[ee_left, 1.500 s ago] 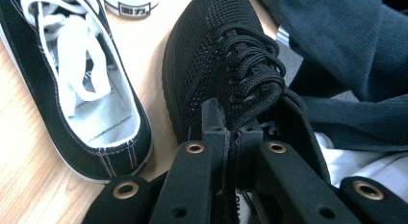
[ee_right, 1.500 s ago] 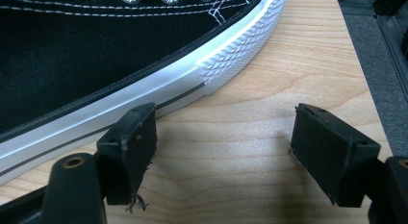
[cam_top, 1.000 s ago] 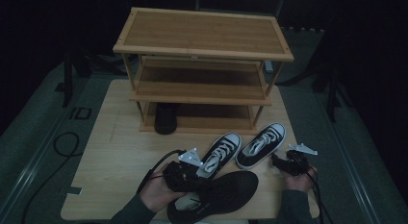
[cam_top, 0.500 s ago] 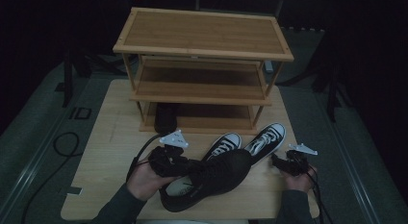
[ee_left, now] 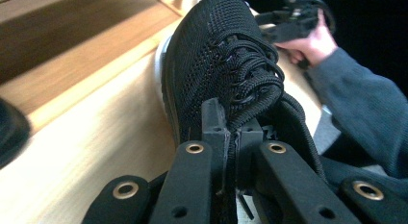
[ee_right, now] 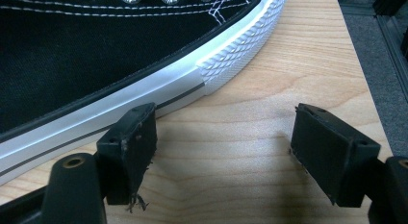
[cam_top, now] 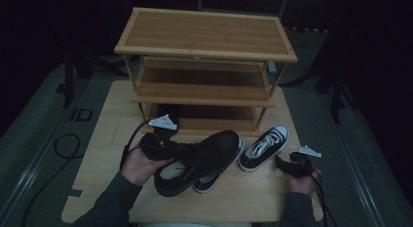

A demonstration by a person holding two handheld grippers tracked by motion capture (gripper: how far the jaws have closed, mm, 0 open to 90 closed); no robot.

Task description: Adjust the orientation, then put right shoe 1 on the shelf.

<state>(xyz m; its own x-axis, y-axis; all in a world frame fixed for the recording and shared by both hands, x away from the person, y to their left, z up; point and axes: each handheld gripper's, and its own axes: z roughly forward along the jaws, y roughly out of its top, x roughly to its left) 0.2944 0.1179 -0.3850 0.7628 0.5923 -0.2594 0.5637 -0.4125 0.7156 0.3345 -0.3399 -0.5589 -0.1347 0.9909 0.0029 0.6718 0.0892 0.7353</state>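
My left gripper is shut on the tongue and laces of a black mesh sneaker and holds it above the table, toe toward the right. In the left gripper view the jaws pinch the fabric just behind the laces of the black mesh sneaker. My right gripper rests at the table's front right, open, beside a black-and-white canvas sneaker. That canvas sneaker's white sole lies next to the left fingertip of the right gripper. A second canvas sneaker lies partly hidden beneath the held shoe.
A three-tier wooden shoe rack stands at the back of the light wooden table. A dark shoe sits on its bottom shelf at the left. Cables trail off the table's left side. The other hand with its gripper appears far off.
The left gripper has carried the black mesh sneaker up, to the left and toward the rack, uncovering more of the canvas sneaker beneath. The right gripper has stayed put.
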